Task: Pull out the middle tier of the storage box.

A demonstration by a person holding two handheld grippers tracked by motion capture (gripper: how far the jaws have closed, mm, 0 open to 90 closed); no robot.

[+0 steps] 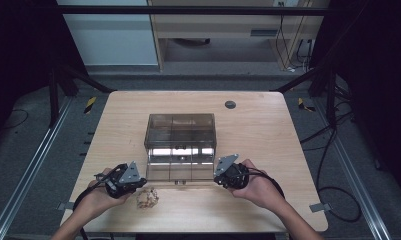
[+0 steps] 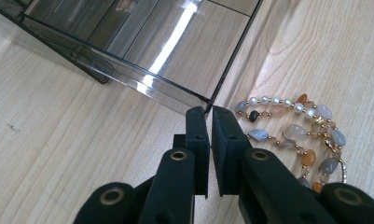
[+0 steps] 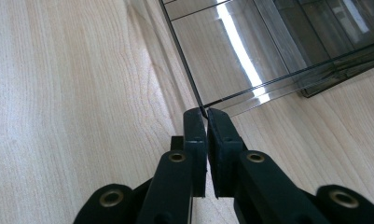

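Hands come in from the bottom edge of the wooden table (image 1: 268, 130), one gripper each. Left gripper (image 2: 209, 111) has its jaws pinched nearly together right at the near left corner of the smoky clear box (image 1: 180, 145), seemingly nipping its thin edge. Right gripper (image 3: 203, 112) does the same at the near right corner, jaws almost closed on the rim there. Bead bracelet (image 2: 299, 135), a bunched strand of pearly, grey and orange stones, lies on the wood just beside the left gripper, outside the box. Farther back the box shows inner dividers.
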